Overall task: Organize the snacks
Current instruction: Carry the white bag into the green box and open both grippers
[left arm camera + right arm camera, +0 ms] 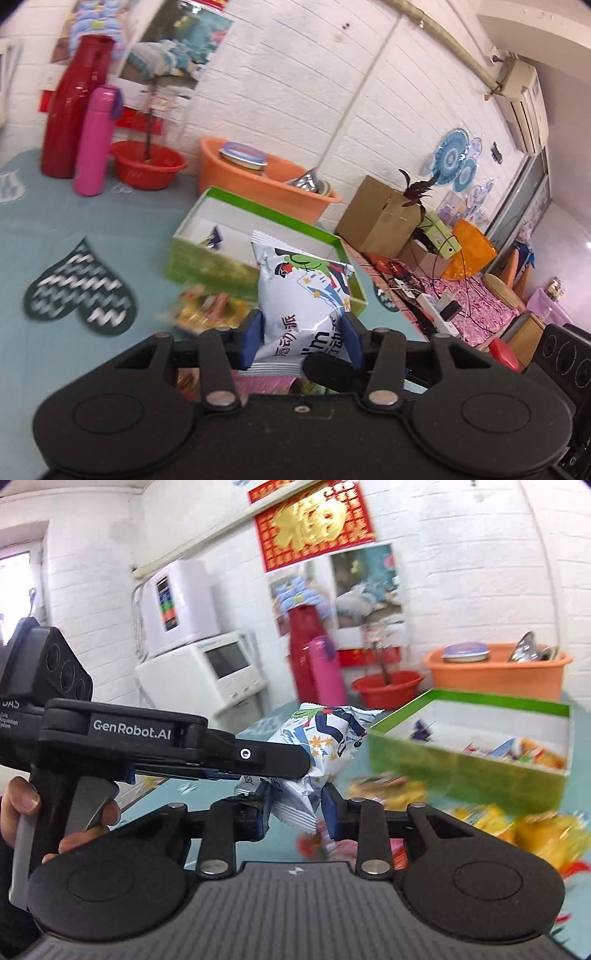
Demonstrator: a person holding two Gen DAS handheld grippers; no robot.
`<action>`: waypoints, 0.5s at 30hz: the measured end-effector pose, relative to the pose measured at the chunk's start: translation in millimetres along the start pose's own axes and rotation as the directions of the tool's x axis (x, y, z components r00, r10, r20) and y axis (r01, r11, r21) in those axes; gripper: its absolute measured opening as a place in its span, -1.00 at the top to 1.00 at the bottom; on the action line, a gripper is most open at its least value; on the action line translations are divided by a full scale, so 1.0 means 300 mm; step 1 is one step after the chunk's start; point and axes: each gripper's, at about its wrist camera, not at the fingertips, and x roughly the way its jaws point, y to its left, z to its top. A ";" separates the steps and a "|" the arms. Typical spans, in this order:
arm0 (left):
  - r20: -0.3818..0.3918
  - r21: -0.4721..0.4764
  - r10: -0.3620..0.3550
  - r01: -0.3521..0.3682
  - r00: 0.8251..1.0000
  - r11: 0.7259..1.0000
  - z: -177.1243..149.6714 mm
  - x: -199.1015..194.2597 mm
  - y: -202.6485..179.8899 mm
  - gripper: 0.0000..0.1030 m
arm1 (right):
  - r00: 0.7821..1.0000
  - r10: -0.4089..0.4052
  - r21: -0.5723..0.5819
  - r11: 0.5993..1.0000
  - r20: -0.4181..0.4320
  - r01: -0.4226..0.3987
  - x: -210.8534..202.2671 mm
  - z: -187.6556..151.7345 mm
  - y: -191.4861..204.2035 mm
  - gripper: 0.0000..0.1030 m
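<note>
A: We hold one white snack bag [303, 295] with both tools. The left hand-held gripper [301, 341] presses its blue pads [252, 338] on the two sides of the bag's lower part, so it grips the bag. The bag is in the air, above the bench [74, 206], just in front of the green box [207, 258].

B: And the right hand-held gripper [295, 812]? In its own view the lower seam of the same bag [317, 749] sits between its blue pads [332, 810], and the jaws stand narrow on it. We judge that it grips the seam too. The left gripper [177, 746] comes in from the left there, with a hand [26, 805] on its handle.

A: How far are we with the task?

B: Some snacks [517, 751] already lie in the box [461, 771], at its right end. The left part of the box shows mostly its white bottom, with one small dark packet [421, 731].

A: What is left?

B: Several yellow and orange packets [517, 827] lie on the bench near the box, blurred, so we cannot count them. A pink packet [343, 849] lies under the right gripper. We think the task is around the middle: this bag must go in the box, then the loose ones.
</note>
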 end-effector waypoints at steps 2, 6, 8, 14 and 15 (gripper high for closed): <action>-0.001 0.020 -0.015 0.015 1.000 1.000 0.032 0.071 -0.022 -0.47 | 1.000 -0.025 0.009 1.000 0.015 0.025 0.003 0.021 -0.061 -0.02; -0.010 0.040 -0.026 0.026 1.000 0.999 0.092 0.214 -0.039 -0.48 | 0.997 -0.074 0.027 0.997 0.031 0.073 0.029 0.063 -0.182 -0.02; -0.027 0.031 -0.027 0.028 0.999 0.999 0.123 0.284 -0.032 -0.48 | 0.996 -0.090 0.034 0.995 0.023 0.090 0.059 0.085 -0.242 -0.02; -0.070 0.014 -0.004 0.005 0.998 1.000 0.175 0.467 0.009 -0.47 | 0.992 -0.119 0.005 0.993 -0.033 0.119 0.175 0.116 -0.380 -0.03; -0.081 0.011 0.003 -0.002 0.997 1.000 0.178 0.495 0.017 -0.47 | 0.991 -0.126 0.003 0.992 -0.048 0.126 0.196 0.117 -0.398 -0.03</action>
